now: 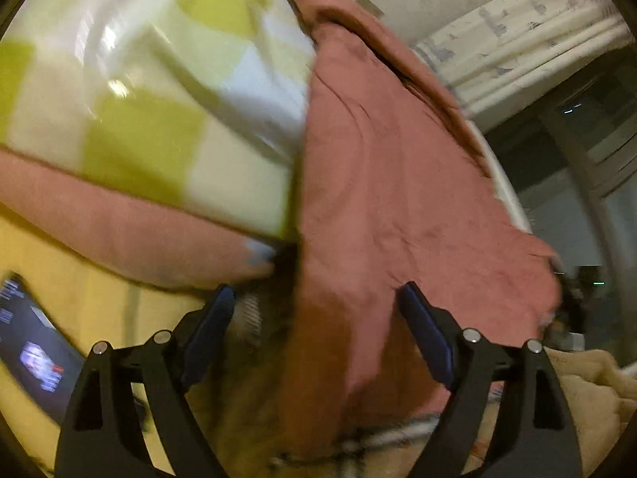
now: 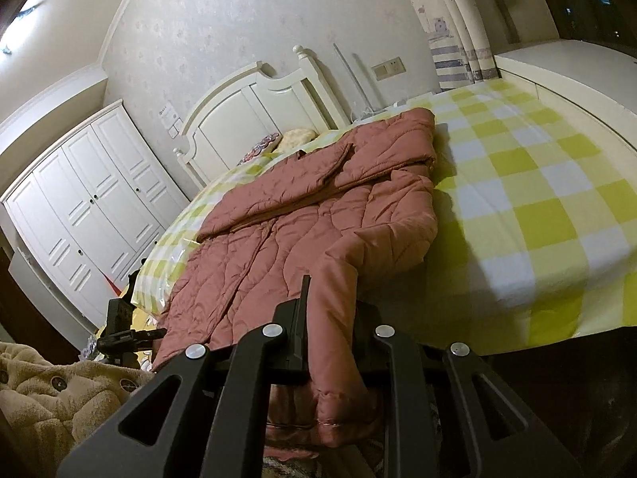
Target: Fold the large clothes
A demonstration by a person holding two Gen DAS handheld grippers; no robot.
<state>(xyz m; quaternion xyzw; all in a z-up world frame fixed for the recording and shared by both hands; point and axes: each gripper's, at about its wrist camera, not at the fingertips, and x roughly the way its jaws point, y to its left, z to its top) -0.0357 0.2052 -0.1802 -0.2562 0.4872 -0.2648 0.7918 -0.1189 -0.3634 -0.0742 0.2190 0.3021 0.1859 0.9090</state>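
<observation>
Sleeve cuff [image 2: 332, 358] sits pinched in your right gripper [image 2: 330, 318], fingers pressed on it. Quilted pink coat [image 2: 286, 219] lies spread on the checked bed [image 2: 537, 199]: bulky, soft, probably slippery, so grab hems and cuffs. Left gripper [image 1: 314, 298] fingers spread, holding nothing. White wardrobe [image 2: 79, 215], headboard [image 2: 247, 111] behind.

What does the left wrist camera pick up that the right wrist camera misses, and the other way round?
Only the left wrist view shows a dark phone-like screen lying on yellow fabric, and the left hand-held gripper, its jaws open over the coat with nothing pinched.

Only the right wrist view shows the white wardrobe, the headboard, and the right hand-held gripper shut on a coat sleeve.

Both show the pink quilted coat on the yellow checked bedsheet, and the curtain.
</observation>
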